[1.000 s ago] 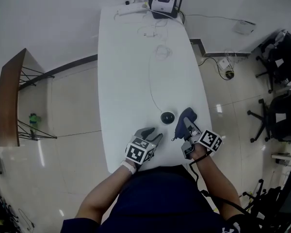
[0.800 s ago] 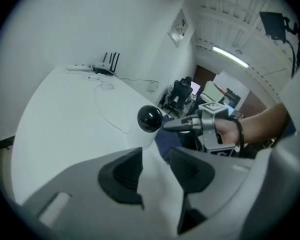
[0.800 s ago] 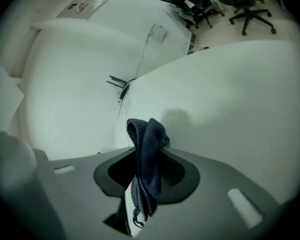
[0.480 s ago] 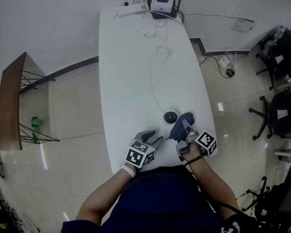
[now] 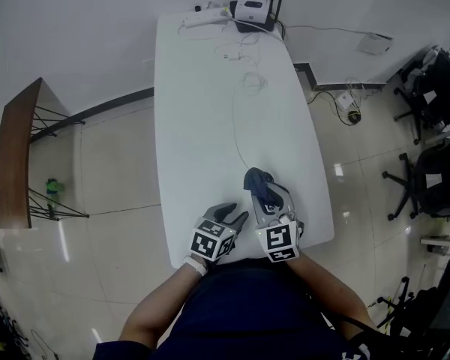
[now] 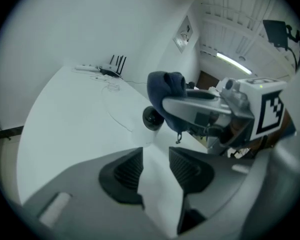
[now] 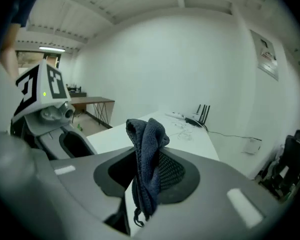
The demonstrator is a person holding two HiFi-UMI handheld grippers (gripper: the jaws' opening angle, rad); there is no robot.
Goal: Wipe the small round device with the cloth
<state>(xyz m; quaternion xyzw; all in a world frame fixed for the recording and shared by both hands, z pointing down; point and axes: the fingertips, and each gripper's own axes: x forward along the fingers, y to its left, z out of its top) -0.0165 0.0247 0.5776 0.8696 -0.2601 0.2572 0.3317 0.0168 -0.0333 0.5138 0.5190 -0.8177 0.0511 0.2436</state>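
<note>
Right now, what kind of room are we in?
Probably an office or lab workroom: a long white table with a router at its far end, wheeled office chairs to the right, and a tiled floor.

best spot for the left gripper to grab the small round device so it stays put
Probably across the small round device's low rounded sides, the left gripper coming in from the person's edge of the table: the white cable leaves its far side, and the cloth in the right gripper hangs just above it.
</note>
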